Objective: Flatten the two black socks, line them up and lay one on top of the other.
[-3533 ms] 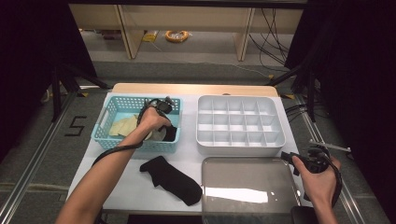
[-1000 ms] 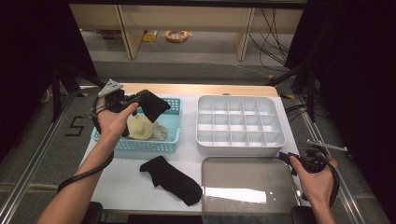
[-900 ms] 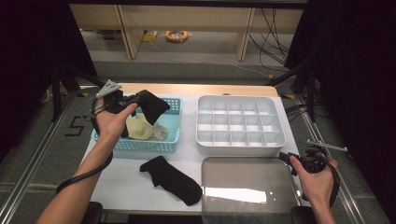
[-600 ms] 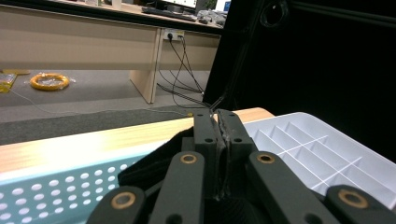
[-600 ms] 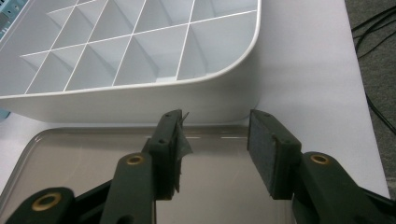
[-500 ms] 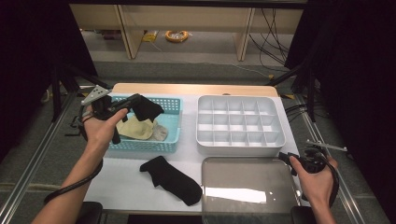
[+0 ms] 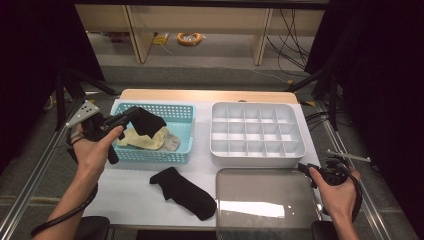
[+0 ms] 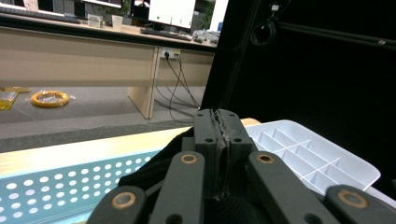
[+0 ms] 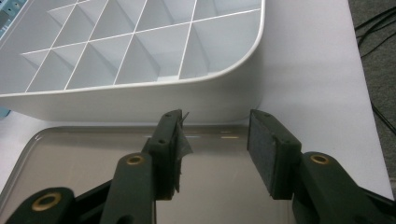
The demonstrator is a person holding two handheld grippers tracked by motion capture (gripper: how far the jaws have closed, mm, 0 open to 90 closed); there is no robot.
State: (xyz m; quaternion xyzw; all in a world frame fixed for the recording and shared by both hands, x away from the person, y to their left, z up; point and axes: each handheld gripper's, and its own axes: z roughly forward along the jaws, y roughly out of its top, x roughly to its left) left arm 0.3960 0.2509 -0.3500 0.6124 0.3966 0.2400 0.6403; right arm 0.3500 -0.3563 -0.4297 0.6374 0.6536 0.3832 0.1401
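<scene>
A black sock hangs over the blue basket near the far left corner of the bench, pinched between the closed jaws of the left gripper. The right gripper is open and empty, over the metal tray at the near right edge.
</scene>
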